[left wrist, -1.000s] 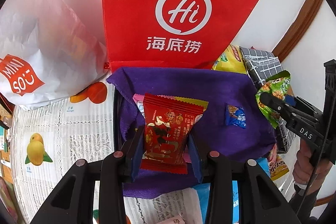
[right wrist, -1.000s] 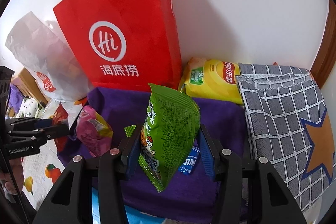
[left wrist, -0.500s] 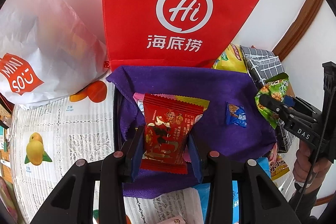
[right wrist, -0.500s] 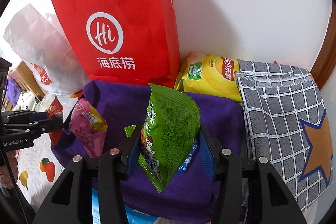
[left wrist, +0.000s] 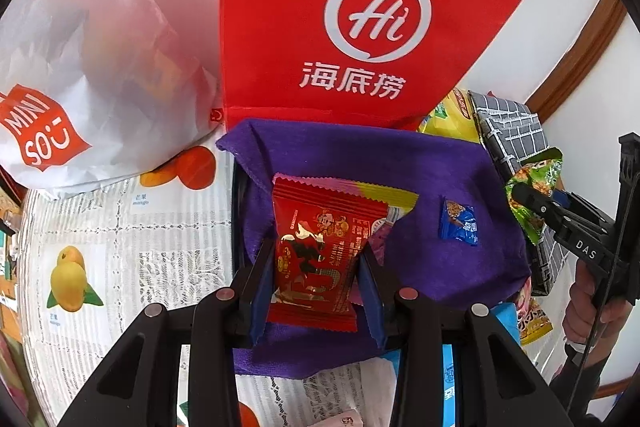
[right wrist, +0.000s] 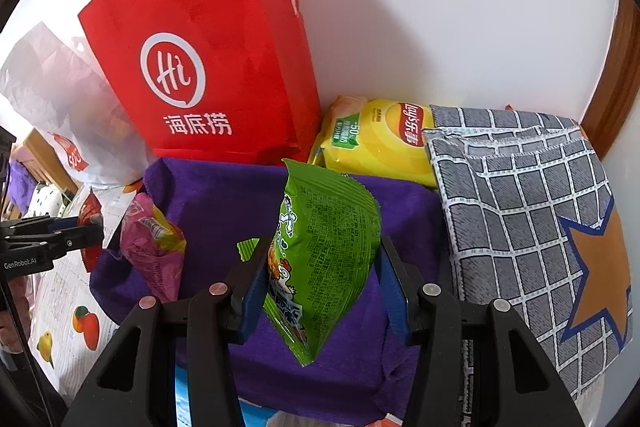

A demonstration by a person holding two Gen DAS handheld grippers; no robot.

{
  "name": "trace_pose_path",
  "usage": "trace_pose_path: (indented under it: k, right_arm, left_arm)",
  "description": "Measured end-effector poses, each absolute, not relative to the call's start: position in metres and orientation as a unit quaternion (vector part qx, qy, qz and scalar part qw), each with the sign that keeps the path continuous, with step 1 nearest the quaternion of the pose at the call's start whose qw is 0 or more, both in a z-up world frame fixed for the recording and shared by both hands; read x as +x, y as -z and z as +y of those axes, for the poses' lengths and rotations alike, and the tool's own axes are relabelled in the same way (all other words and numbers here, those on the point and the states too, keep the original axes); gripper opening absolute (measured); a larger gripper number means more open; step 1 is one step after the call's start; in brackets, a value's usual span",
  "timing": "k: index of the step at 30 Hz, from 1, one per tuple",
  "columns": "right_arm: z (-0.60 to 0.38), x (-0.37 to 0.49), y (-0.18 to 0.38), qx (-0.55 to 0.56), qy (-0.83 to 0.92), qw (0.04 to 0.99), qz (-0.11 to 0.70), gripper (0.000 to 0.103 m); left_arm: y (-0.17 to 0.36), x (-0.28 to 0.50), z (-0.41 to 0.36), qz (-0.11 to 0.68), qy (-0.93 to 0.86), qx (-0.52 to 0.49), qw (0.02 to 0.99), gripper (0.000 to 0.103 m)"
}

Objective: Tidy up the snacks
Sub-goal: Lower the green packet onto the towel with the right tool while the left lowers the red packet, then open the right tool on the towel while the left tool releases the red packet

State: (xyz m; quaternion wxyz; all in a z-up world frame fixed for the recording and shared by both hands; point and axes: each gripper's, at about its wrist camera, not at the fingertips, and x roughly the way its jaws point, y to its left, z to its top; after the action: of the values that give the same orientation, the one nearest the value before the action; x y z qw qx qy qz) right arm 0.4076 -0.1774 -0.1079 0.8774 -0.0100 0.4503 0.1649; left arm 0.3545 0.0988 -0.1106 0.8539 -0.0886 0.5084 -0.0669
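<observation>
My left gripper is shut on a red snack packet, held above a purple cloth that lines a dark box. A pink and yellow packet lies under it, and a small blue packet rests on the cloth to the right. My right gripper is shut on a green snack bag over the same purple cloth. In the right wrist view the pink packet leans at the cloth's left side, with the left gripper beside it.
A red paper bag and a white plastic bag stand against the wall behind the cloth. A yellow chips bag and a grey checked pouch lie at the right. A fruit-print tablecloth covers the table at the left.
The right wrist view has shifted a little, with the red bag and the pink packet now further right in the picture. Both grips are unchanged.
</observation>
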Motion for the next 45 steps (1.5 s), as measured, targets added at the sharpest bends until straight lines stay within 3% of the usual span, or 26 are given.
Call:
trace_pose_path:
  k: [39, 45]
  right_arm:
    - [-0.128, 0.407, 0.155, -0.066, -0.187, 0.833, 0.516, 0.051]
    - [-0.130, 0.408, 0.152, -0.066, -0.180, 0.836, 0.515, 0.057]
  left_arm:
    - [0.142, 0.363, 0.066, 0.552, 0.088, -0.071, 0.826, 0.037]
    - [0.142, 0.364, 0.066, 0.554, 0.087, -0.068, 0.825, 0.037]
